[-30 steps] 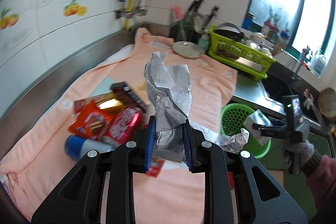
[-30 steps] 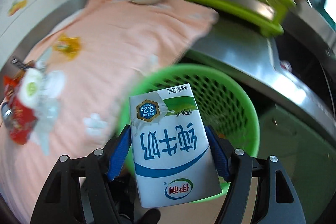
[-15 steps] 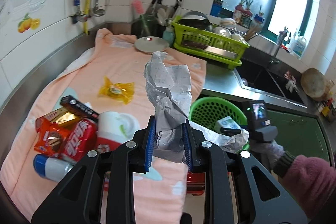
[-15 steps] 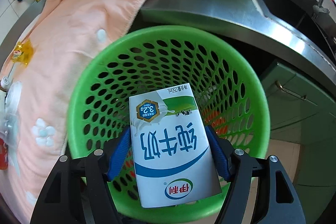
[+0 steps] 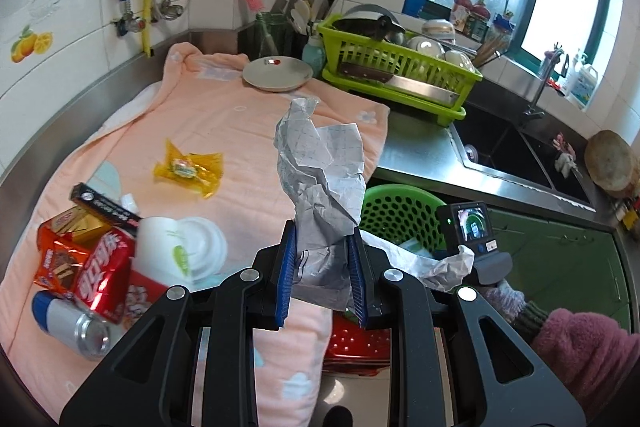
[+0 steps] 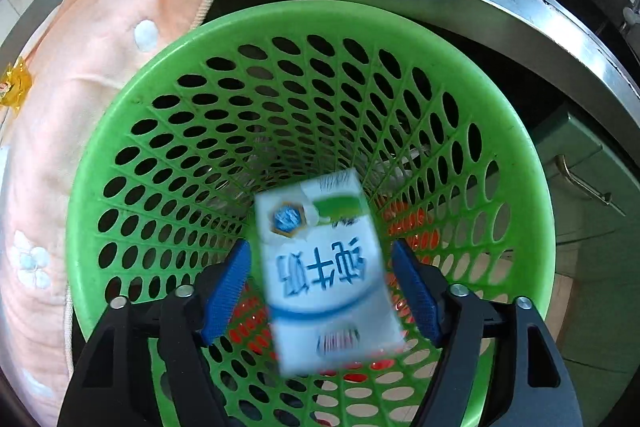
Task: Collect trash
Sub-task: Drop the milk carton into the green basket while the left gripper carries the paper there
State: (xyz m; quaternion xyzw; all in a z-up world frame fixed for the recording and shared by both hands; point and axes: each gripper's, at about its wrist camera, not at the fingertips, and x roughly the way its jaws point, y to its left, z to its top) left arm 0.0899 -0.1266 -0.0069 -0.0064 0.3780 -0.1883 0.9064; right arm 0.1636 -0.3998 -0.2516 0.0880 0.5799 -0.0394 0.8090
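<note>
My right tool (image 6: pixel 320 291) is over the green basket (image 6: pixel 516 131), its blue pads spread wide with gaps on both sides of the milk carton (image 6: pixel 328 267); nothing is gripped. The carton is motion-blurred between the pads, inside the basket's mouth, long axis running away from me, its hexagon-badge end farthest from the tool and deeper in the basket. My left tool (image 5: pixel 320 275) is clenched on the crumpled paper (image 5: pixel 320 179), which stands upright out of the pads, long axis vertical, with a tail trailing right. On the bench the pink towel (image 5: pixel 224 115) carries a yellow wrapper (image 5: pixel 188 167), red packets (image 5: pixel 92 267), a can (image 5: pixel 68 323) and a white cup (image 5: pixel 180 251).
</note>
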